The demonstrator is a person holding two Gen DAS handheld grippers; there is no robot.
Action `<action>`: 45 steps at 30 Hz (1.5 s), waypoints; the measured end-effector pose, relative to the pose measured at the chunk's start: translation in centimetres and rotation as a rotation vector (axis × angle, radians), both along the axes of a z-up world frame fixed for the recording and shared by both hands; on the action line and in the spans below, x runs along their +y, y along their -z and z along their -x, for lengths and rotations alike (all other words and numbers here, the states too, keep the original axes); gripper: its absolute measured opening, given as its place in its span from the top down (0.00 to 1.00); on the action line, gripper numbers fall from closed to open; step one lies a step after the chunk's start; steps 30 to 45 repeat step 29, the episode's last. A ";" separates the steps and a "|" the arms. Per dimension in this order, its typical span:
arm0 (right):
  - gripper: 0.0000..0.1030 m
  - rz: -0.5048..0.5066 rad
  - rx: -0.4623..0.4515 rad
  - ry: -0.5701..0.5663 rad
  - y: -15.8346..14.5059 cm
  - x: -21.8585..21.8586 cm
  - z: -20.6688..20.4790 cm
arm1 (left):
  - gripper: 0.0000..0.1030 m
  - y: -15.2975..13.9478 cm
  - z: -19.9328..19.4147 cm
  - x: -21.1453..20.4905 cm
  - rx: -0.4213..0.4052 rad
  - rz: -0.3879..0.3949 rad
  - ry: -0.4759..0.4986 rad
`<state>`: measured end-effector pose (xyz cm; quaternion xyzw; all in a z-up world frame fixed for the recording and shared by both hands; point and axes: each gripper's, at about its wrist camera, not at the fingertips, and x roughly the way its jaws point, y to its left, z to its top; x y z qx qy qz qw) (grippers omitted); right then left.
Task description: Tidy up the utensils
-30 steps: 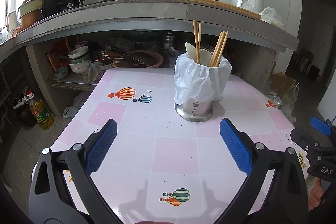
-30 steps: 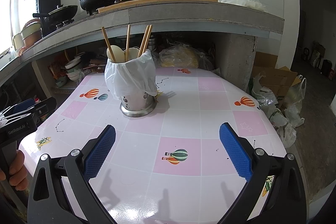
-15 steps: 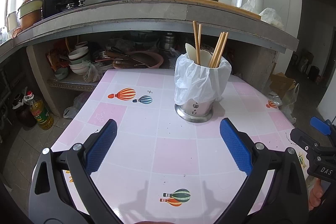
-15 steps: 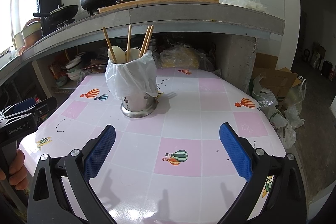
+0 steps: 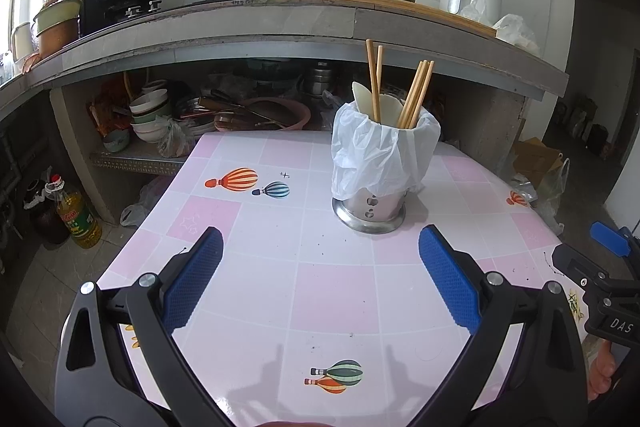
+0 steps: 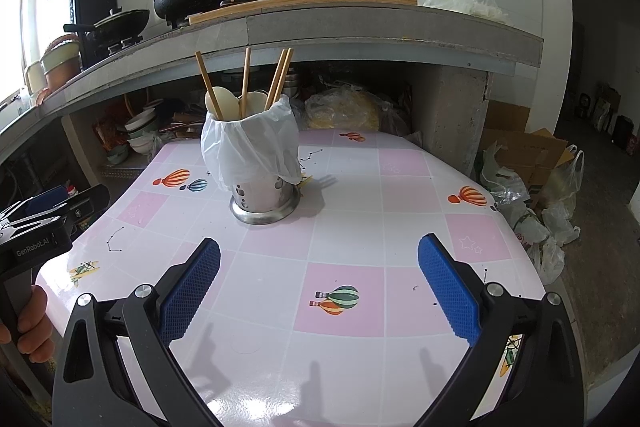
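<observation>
Clearly everything turns on the utensil holder [image 5: 370,205], a perforated steel cup lined with a white plastic bag [image 5: 380,151], standing upright on the desk [image 5: 332,291] toward its far edge, under the overhang of the concrete kitchen counter. Out of it stick wooden chopsticks [image 5: 374,83] and pale spoons [image 6: 224,101]; their long axes run near vertical, the chopsticks fanning slightly apart at the tops. No loose utensil shows on the desk in either view, so the sorting looks largely done, or else the pieces in the cup are themselves what must be rearranged; the pictures cannot settle which. The left gripper [image 5: 320,279] hovers over the near edge with its fingers spread wide and nothing between them, and the holder lies ahead and a little to the right of its centreline. The right gripper [image 6: 320,281] is likewise wide and empty, and from it the holder lies ahead and to the left. So the cup sits between the two, roughly equally far from each; neither arm has a plain advantage. Any grasp of a chopstick would call for coming forward and up to the exposed upper shaft, fingers closing across the upright stick. Pulling sideways could drag the loose bag or tip the cup.
</observation>
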<state>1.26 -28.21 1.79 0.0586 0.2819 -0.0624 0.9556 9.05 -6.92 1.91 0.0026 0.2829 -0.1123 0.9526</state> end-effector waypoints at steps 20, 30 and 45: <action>0.06 0.002 0.000 0.000 0.0 0.0 0.0 | 0.08 0.0 0.0 0.0 0.002 0.001 0.000; 0.06 0.000 0.001 -0.001 0.0 0.0 0.0 | 0.08 0.2 0.1 -0.1 0.009 0.003 0.004; 0.06 0.000 0.001 -0.001 0.0 0.0 0.0 | 0.08 0.2 0.1 -0.1 0.009 0.003 0.004</action>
